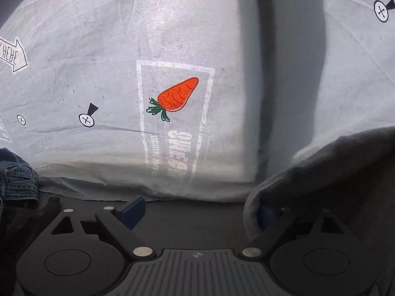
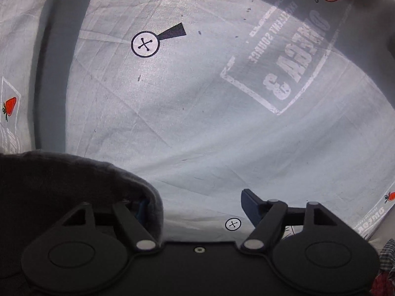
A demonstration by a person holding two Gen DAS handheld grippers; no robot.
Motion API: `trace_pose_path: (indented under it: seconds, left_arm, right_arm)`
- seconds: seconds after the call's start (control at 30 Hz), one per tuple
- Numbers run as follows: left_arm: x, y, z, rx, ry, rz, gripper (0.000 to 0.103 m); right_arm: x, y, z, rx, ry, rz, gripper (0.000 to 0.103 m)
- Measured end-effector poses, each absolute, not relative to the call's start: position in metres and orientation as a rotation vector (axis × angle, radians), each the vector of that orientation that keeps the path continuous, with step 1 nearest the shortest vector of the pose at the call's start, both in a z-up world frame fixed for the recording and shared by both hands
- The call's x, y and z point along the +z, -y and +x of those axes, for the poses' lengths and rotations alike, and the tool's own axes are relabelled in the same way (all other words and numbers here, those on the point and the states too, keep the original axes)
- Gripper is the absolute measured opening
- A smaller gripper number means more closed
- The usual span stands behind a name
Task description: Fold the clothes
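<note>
left tongs: spread wide, pinching nothing; left blue pad bare, right pad mostly hidden under a draped fold of cloth.
right tongs: spread wide too, nothing pinched between; right blue pad bare, left pad half hidden behind the cloth edge.
grey garment: dark grey, soft and fuzzy; draped over the right finger of the left tongs, filling the lower right of the left wrist view; same cloth hanging over the left finger of the right tongs in the lower left of the right wrist view; resting on the fingers, not clamped.
denim garment: crumpled at the far left edge of the left wrist view, stitched pocket visible, lying at the near edge of the sheet.
checked cloth: small bunch at the lower right corner of the right wrist view, with something red just below it; too cramped to tell more.
printed sheet: pale grey, creased, spread over the table below both tongs; near hem visible just beyond the left tongs.
carrot print: orange with green top, inside a faded white frame with lettering, ahead of the left tongs.
cross-in-circle mark: black, with a wedge tail, further out on the sheet ahead of the right tongs.
dark band: grey stripe running away across the sheet, right of the carrot print.
</note>
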State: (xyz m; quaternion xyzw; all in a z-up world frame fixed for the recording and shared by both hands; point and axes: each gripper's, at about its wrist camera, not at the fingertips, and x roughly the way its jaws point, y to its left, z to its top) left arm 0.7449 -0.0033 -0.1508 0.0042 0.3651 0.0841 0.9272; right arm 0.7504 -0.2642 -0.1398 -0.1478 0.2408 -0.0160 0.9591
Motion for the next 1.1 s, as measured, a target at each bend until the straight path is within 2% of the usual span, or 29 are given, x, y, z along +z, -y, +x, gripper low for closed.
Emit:
trace_pose_path:
  seconds: [0.1,0.13,0.2,0.3,0.53,0.63,0.67,0.7,0.8,0.9,1.0,1.1]
  left_arm:
    - [-0.166,-0.006,0.75,0.123,-0.845,-0.071,0.091]
    - [-0.165,-0.011,0.745,0.113,-0.845,-0.118,0.091]
    - [-0.164,-0.021,0.735,0.092,-0.844,-0.213,0.091]
    - [-0.162,-0.023,0.71,0.096,-0.829,-0.27,0.091]
    - [-0.157,-0.021,0.633,0.117,-0.832,-0.195,0.092]
    - [-0.16,-0.015,0.588,0.108,-0.887,-0.22,0.092]
    - [-0.162,-0.01,0.575,0.108,-0.906,-0.214,0.092]
    - [-0.165,-0.005,0.562,0.11,-0.931,-0.195,0.092]
    - [-0.177,0.01,0.519,0.086,-1.012,-0.119,0.092]
    - [-0.192,0.027,0.478,0.049,-1.081,-0.007,0.092]
    - [-0.207,0.046,0.45,0.05,-1.124,0.101,0.092]
    - [-0.216,0.041,0.436,0.08,-1.143,0.049,0.095]
  right_arm:
    - [-0.155,0.277,0.751,0.018,-0.622,-0.225,0.073]
    - [-0.157,0.282,0.748,0.033,-0.641,-0.192,0.073]
    - [-0.159,0.292,0.738,0.053,-0.666,-0.129,0.081]
    - [-0.157,0.307,0.721,0.08,-0.689,-0.018,0.081]
    - [-0.155,0.334,0.652,0.073,-0.696,0.108,0.081]
    - [-0.156,0.335,0.61,0.091,-0.704,0.076,0.069]
    - [-0.158,0.333,0.595,0.101,-0.718,0.052,0.056]
    - [-0.161,0.33,0.582,0.115,-0.742,0.037,0.048]
    - [-0.171,0.321,0.543,0.159,-0.812,-0.007,0.039]
    - [-0.183,0.315,0.51,0.179,-0.859,-0.031,0.033]
    - [-0.196,0.312,0.487,0.166,-0.901,-0.052,0.032]
    - [-0.212,0.315,0.476,0.166,-0.924,-0.021,0.031]
